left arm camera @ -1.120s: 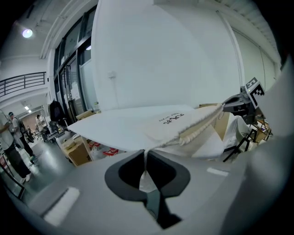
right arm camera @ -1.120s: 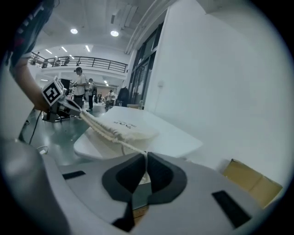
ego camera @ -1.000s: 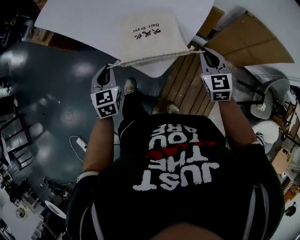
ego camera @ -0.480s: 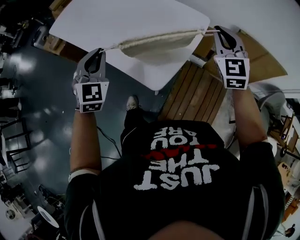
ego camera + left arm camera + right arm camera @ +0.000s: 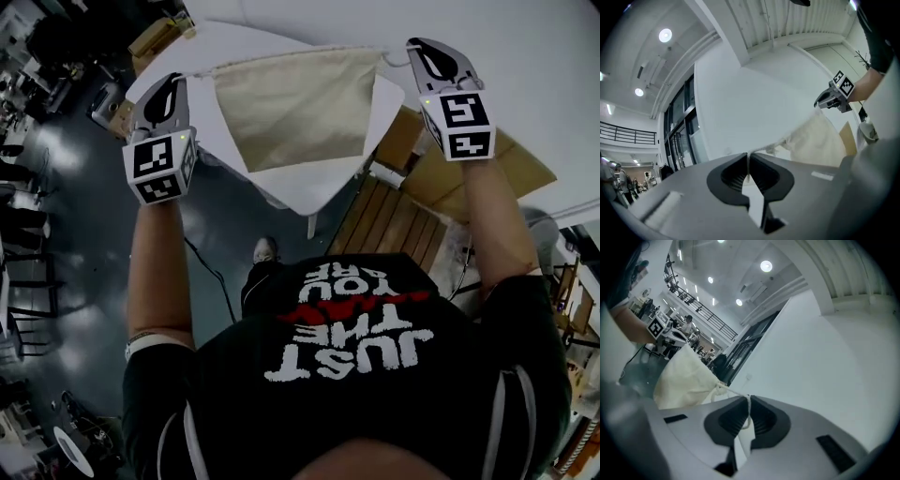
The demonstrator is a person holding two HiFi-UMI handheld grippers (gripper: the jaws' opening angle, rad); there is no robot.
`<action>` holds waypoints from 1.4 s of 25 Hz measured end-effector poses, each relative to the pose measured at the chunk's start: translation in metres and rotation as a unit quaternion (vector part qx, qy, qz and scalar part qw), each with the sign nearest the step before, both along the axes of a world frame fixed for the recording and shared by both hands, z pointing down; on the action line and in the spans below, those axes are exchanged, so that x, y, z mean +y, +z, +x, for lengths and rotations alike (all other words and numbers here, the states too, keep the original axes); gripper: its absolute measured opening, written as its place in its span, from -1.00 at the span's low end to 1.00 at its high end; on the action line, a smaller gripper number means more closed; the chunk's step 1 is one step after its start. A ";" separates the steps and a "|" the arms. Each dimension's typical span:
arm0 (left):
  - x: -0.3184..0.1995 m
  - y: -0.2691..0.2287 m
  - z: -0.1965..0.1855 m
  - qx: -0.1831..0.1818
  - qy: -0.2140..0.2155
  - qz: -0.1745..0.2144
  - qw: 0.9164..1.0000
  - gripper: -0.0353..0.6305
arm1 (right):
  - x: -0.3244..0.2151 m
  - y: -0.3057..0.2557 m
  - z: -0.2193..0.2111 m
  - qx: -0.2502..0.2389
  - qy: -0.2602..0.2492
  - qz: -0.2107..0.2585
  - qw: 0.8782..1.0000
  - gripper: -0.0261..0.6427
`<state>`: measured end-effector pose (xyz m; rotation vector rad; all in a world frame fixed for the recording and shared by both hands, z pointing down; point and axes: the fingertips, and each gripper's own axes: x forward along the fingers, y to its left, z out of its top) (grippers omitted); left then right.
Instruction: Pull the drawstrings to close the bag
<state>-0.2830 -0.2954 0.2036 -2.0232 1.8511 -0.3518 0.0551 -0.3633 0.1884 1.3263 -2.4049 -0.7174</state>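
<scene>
The bag no longer lies on the worktop: we hold it hanging above it between our left gripper and right gripper, each set of jaws clamped tight on a drawstring, so its own weight likely helps cinch the mouth.

A white tabletop fills the head view at twelve o'clock, one corner pointing toward six. Wooden slats lie at two o'clock, with a sheet of cardboard beyond them at three. A dark glossy floor spreads at nine o'clock (a cable trails across it), and a shoe stands near centre. A round ceiling lamp glows at ten o'clock in the left gripper view.
</scene>
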 end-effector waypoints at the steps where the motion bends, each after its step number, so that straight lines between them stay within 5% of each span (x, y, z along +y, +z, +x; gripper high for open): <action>1: -0.003 -0.013 -0.002 0.001 -0.006 0.009 1.000 -0.84 | -0.003 -0.013 -0.001 -0.005 -0.002 0.004 1.000 -0.88; 11: -0.034 -0.059 -0.023 0.029 -0.021 -0.019 0.999 -0.84 | -0.028 -0.070 -0.018 -0.003 -0.006 -0.006 1.000 -0.88; 27: -0.032 -0.109 -0.031 -0.005 -0.058 0.002 0.998 -0.85 | -0.030 -0.109 -0.023 -0.009 0.000 0.006 1.000 -0.88; 35: -0.013 -0.117 -0.102 0.006 -0.123 -0.010 0.992 -0.86 | -0.058 -0.118 0.053 -0.087 0.081 -0.005 0.993 -0.89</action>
